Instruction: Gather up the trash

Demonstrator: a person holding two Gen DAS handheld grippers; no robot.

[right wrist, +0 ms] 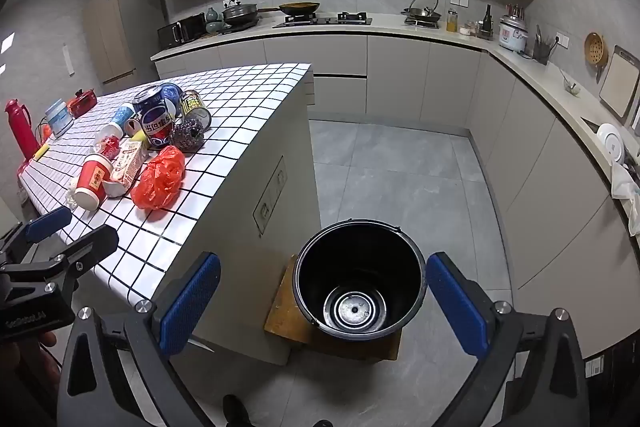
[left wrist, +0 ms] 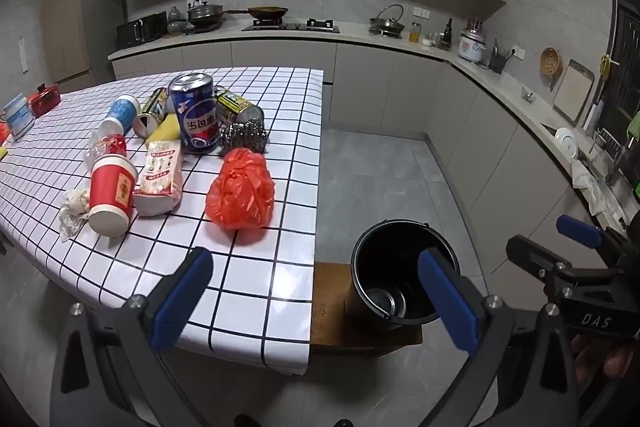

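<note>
I'm treating the bin [right wrist: 359, 277] as landmark. Trash is sitting piled on the counter [left wrist: 256, 279] left of the bin, within reach for short carries: cup [left wrist: 111, 193] farthest left, then carton [left wrist: 160, 171], can [left wrist: 197, 117], red bag [left wrist: 241, 195] nearest. Left gripper [left wrist: 316, 303] is hovering over the counter edge, jaws wide, holding nothing. Right gripper [right wrist: 324, 305] is hanging above the bin, jaws wide, holding nothing. Bin is looking empty, so I'm judging collection not started.

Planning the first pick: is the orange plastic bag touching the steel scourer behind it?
Apart. The left wrist view shows a strip of bare tablecloth between the orange plastic bag and the steel scourer.
</note>
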